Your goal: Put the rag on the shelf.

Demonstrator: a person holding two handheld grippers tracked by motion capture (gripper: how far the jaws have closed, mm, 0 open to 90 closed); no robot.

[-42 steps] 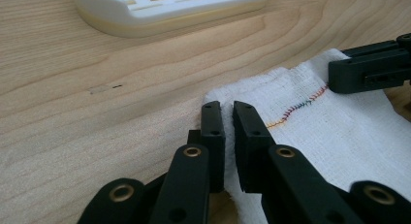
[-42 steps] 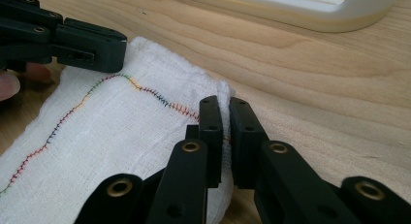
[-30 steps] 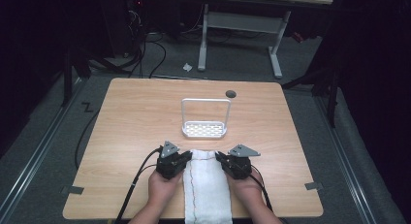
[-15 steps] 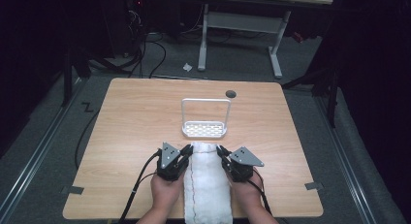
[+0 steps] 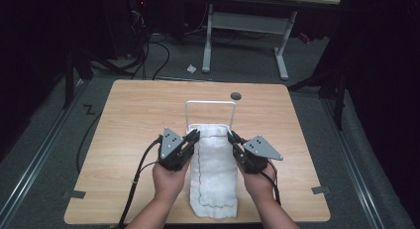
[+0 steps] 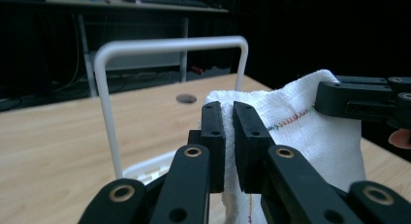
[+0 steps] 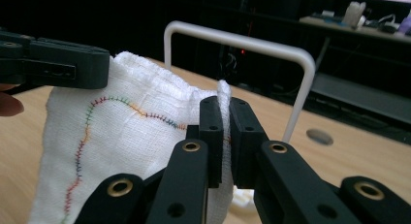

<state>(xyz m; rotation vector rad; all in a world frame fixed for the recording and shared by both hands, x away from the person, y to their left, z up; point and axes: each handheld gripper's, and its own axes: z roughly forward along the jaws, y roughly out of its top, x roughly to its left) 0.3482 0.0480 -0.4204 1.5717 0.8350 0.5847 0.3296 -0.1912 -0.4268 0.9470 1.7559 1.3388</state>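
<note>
The left gripper [image 5: 192, 136] sits at the near middle of the table [image 5: 129, 120], held in the left hand [image 5: 170, 179], with its cable [image 5: 136, 177] trailing back toward the near edge. In the left gripper view its jaws are pinched on the cloth's [image 6: 300, 132] near corner, with white fabric squeezed in the narrow gap between them. How much cloth lies inside the grip is hidden by the jaws themselves.

Between the two grippers the cloth [image 5: 214, 169] stretches from the near table edge up to the rack [image 5: 210, 106], its far edge lifted off the wood. A wavy line of coloured stitching runs down its left side. The cloth's far edge covers most of the rack's base in the high view; the left gripper view shows a bit of that perforated base [image 6: 145, 170], and whether anything lies in it cannot be told. The rack's white hoop stands upright just beyond the cloth.

The right gripper [image 5: 231, 136], in the right hand [image 5: 257, 182], is likewise clamped on the cloth's [image 7: 135, 132] other far corner, a thin fold standing up between the jaws. Beyond the rack is a round hole [image 5: 236, 95] in the tabletop.
</note>
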